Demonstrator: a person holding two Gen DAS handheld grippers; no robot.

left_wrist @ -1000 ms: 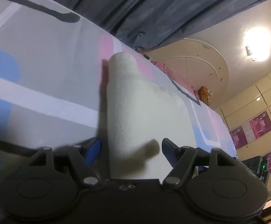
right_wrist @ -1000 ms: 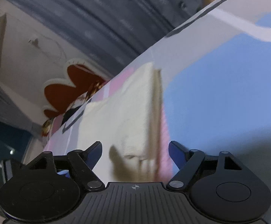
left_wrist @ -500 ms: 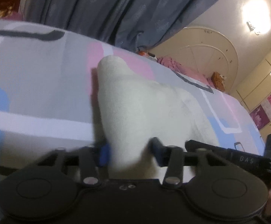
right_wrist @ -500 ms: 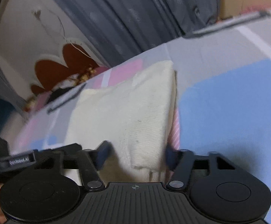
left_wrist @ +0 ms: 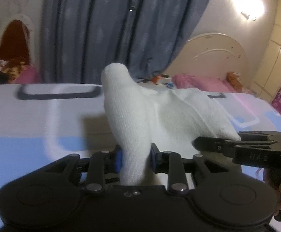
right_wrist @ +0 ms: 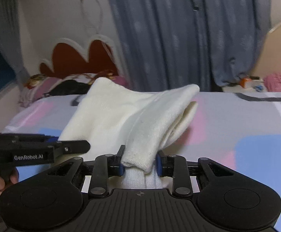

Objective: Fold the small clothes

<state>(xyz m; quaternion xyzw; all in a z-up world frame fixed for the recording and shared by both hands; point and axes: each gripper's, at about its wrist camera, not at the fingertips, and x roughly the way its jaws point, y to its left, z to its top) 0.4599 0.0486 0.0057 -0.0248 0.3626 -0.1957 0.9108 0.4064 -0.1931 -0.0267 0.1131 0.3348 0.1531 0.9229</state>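
The left gripper (left_wrist: 135,158) is level, pads pinching one end of the white garment (left_wrist: 159,116). To its right, the right gripper (right_wrist: 140,164) clamps the other end, level. The cloth stretches ahead of both over the patterned bedsheet (right_wrist: 237,119); blue curtains (left_wrist: 111,29) hang beyond.

Both wrist cameras sit low behind their fingers (left_wrist: 118,157), close on the white garment (left_wrist: 140,116), sharing the bed (right_wrist: 237,119) and curtain (right_wrist: 169,29) beyond.
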